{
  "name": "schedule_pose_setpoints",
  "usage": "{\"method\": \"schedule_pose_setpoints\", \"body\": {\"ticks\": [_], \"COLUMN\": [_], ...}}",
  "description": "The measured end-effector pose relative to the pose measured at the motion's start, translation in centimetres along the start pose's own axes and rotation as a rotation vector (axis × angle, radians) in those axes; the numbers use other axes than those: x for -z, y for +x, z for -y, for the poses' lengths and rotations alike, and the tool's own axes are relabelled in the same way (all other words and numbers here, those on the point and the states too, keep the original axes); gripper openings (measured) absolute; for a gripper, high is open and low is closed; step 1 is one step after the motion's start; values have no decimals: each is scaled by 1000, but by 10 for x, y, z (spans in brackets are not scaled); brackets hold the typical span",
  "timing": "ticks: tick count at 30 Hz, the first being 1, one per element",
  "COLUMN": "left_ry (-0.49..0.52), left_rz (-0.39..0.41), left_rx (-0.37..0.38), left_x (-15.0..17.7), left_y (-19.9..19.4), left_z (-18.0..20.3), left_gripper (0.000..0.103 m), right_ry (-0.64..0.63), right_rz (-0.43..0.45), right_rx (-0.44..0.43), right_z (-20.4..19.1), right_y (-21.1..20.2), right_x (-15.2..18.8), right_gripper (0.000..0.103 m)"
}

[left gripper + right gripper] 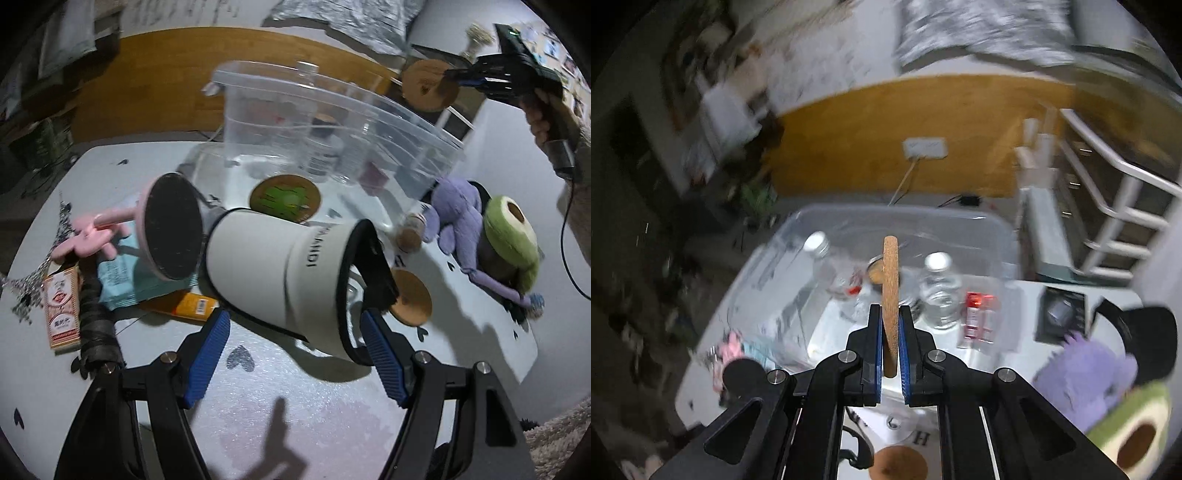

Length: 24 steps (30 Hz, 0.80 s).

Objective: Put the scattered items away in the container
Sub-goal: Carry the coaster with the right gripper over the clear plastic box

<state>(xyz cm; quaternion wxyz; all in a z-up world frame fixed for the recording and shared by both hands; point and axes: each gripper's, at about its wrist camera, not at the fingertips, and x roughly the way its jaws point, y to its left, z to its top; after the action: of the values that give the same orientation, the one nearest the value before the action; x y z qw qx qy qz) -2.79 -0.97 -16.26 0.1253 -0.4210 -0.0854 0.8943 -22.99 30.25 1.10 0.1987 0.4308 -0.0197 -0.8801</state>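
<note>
One clear container is seen on the worktop, with two bottles and one green coaster inside. One white cap is clasped by the left hand-held gripper. One cork coaster is pinched edge-on above the container by the right hand-held gripper, and one more lies on the worktop.

Both dim fisheye views are bent at the edges, motion blur smears the right one, and soft shadows are cast on the table.

Clear bin at surface rear, holding bottles, tube, cactus coaster. White cap, black brim, on its side between left jaws. Cork coaster edge-on, clamped in right jaws above bin. Another cork coaster flat beside cap. Purple plush right.
</note>
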Motion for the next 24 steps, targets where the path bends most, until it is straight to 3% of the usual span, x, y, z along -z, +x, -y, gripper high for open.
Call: {"method": "schedule_pose_setpoints", "body": {"ticks": [7,11,15,24], "left_ry": [-45,-84,-116,-141], "left_rz": [0,-5,-5,-20], "left_rx": [-35,-52,-69,-64], "left_x": [-6,-10,-14,-21], "left_y": [1,4,8,21], "left_z": [-25,-44,-59,-71], "left_gripper": [73,73,73,73], "right_ry": [-329,-442,-426,-247], "right_rz": [-211,-374,-504,-633], "right_rx": [-4,-27,-30,-52], "right_z": [-66,-83,-81,-36], "right_y": [77,124,163,205], "right_x": [-10,-3,0,2], "right_gripper": [10,10,10,10]}}
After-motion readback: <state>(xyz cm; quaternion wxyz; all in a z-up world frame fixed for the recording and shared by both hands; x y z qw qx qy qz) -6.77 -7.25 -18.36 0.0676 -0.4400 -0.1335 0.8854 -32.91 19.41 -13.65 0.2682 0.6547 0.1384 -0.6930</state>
